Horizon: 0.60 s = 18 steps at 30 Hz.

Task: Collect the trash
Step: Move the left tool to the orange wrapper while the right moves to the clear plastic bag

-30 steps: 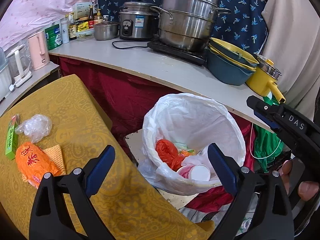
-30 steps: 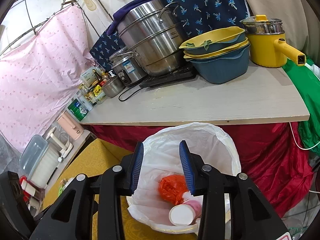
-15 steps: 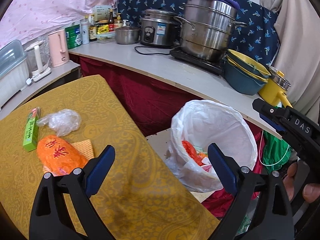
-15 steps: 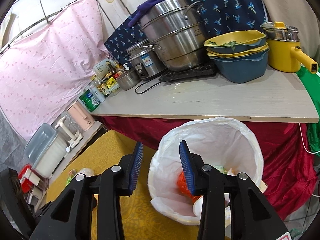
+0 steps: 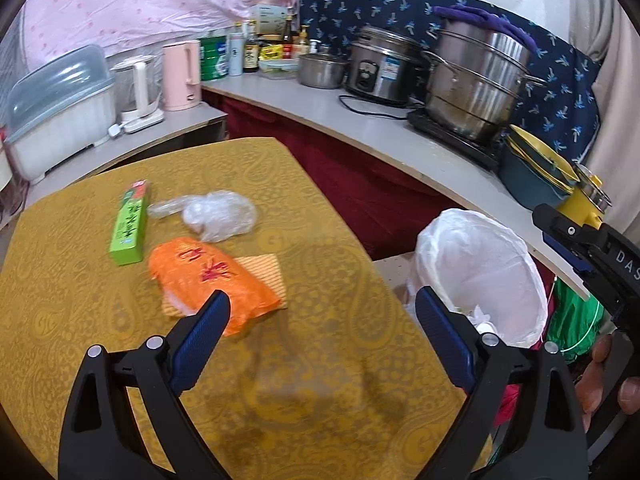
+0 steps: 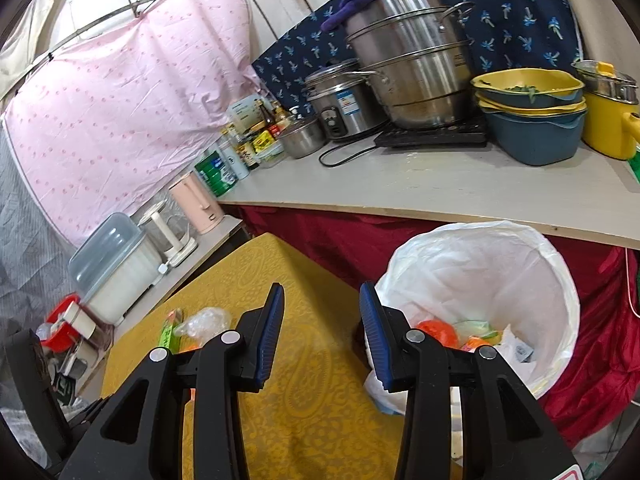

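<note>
On the yellow tablecloth [image 5: 328, 264] lie an orange plastic bag [image 5: 212, 280] on a yellow cloth, a green box [image 5: 130, 224] and a crumpled clear plastic bag [image 5: 216, 212]. My left gripper [image 5: 322, 316] is open and empty, hovering over the table just right of the orange bag. The white-lined trash bin [image 5: 480, 264] stands to the right of the table; it holds orange and white trash [image 6: 436, 332]. My right gripper [image 6: 322, 304] is open and empty, above the table edge beside the bin [image 6: 480, 264]. The clear bag [image 6: 208, 322] and green box [image 6: 170, 330] show at its left.
A grey counter [image 5: 360, 128] behind the table carries steel pots [image 5: 476, 84], a rice cooker [image 5: 380, 66], stacked basins [image 5: 532, 176], a yellow pot [image 6: 608, 128], bottles and a pink kettle [image 5: 182, 76]. A white container [image 5: 60, 108] stands at the left. Red cloth hangs under the counter.
Both grippers have swung left, away from the bin and over the table. The orange bag, green box and clear bag have come closer to the left gripper. Both stay open.
</note>
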{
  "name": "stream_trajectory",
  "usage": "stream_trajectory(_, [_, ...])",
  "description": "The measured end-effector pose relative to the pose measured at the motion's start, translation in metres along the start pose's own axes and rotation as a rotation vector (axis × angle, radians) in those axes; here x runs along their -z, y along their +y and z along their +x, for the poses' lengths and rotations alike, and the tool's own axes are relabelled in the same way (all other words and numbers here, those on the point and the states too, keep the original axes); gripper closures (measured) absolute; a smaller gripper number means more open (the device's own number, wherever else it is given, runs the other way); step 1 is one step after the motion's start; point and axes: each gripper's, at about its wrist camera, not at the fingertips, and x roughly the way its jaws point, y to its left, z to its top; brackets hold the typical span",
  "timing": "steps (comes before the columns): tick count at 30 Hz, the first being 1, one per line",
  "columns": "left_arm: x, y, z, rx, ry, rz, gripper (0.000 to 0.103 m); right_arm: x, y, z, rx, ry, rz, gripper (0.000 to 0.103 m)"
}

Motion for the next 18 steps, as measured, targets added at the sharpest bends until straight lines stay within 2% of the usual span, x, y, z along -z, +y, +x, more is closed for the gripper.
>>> stream_trajectory(9, [0.011, 0.050, -0.003, -0.063, 0.027, -0.114, 0.013, 0.021, 0.035, 0.011, -0.043, 0.055, -0.051, 0.063])
stream_trajectory(18, [0.020, 0.079, 0.021, -0.092, 0.101, -0.225, 0.013, 0.041, 0.046, 0.032, -0.060, 0.117, -0.067, 0.062])
